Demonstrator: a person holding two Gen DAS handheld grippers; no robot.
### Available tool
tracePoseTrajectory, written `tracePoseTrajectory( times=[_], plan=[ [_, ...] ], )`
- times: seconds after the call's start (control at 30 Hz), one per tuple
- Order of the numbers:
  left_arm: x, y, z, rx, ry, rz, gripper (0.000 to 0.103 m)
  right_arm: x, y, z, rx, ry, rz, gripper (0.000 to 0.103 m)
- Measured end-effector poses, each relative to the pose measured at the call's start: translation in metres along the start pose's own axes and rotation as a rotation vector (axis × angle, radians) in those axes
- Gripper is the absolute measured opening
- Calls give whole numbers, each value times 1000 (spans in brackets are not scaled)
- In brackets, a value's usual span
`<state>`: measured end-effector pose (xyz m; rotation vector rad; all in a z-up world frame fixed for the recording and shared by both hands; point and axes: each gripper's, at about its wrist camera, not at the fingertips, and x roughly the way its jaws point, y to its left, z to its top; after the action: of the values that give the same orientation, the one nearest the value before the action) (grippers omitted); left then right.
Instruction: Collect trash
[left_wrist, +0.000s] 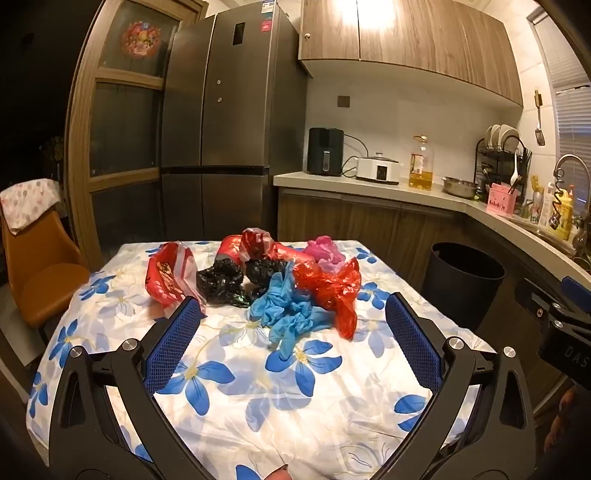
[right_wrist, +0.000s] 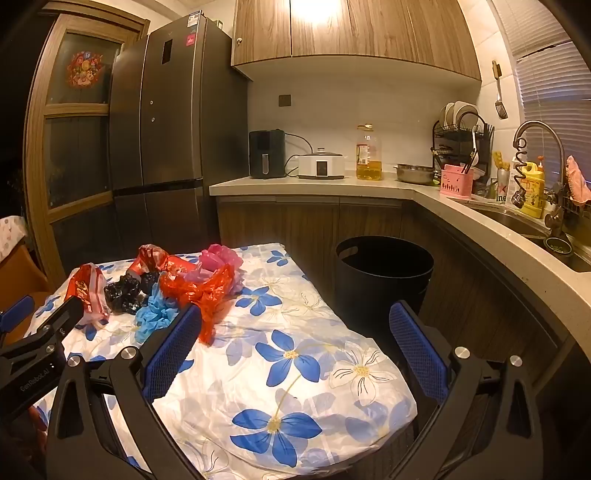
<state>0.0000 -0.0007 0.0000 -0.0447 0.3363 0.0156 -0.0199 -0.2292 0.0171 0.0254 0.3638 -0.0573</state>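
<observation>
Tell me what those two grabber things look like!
Both look alike. The left gripper has black V-shaped arms with triangular cut-outs and silver round bolts, and two flat blue pads with a fine grid texture. The right gripper is the same. Seen from the right camera, the left one's black body bears white lettering; from the left camera, the right one's does too.
</observation>
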Motion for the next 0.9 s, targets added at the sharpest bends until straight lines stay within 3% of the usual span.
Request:
tracePoseTrajectory(
  times=[0.23, 0.9],
  plan=[
    [1, -13, 1, 38, 1, 7, 99, -1, 0, 1, -1, -7, -1, 98],
    [-2, -6, -2, 13, -3, -25, 99, -3, 1, 3, 2, -14, -4, 98]
  ],
)
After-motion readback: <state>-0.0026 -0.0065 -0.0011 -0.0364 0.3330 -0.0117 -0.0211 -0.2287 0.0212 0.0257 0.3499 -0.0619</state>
